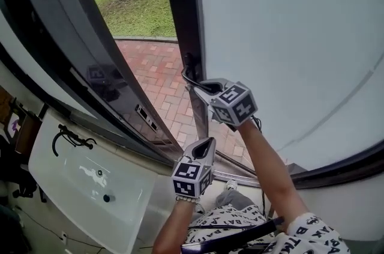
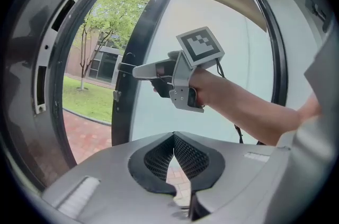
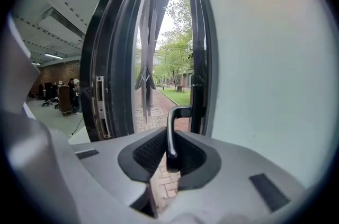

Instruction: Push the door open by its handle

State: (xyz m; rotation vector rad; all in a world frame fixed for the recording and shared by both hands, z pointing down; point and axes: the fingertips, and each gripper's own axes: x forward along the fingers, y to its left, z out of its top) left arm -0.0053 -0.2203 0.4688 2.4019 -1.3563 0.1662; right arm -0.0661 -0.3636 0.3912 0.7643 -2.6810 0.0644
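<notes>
Progress looks well past the start: the tall door with a pale frosted panel and dark metal frame (image 1: 288, 36) stands ajar, and a wedge of red brick paving (image 1: 157, 74) and green lawn (image 1: 141, 3) shows through the gap between its free edge and the dark fixed frame with a metal strike plate (image 1: 144, 117). The slim black lever handle (image 3: 170, 130) sits on the door's free edge about halfway up the visible frame, and the right gripper (image 3: 172, 153) has it. In the right gripper view the handle's downward-hanging grip runs straight between the ribbed pads, and the jaws are pinched on it. The head view shows the same hold from above, with the right gripper (image 1: 192, 81) reaching forward to the handle (image 1: 187, 69). The left gripper (image 1: 207, 143) hangs lower, near the bottom of the door's edge but apart from it. Its own view shows the jaws pressed together at the tips with nothing between them, only brick visible beyond. So the grasp is made and the door is partly swung. What is left, by my reading, is more of the outward push until the opening is full-width — and then letting go of the handle.
</notes>
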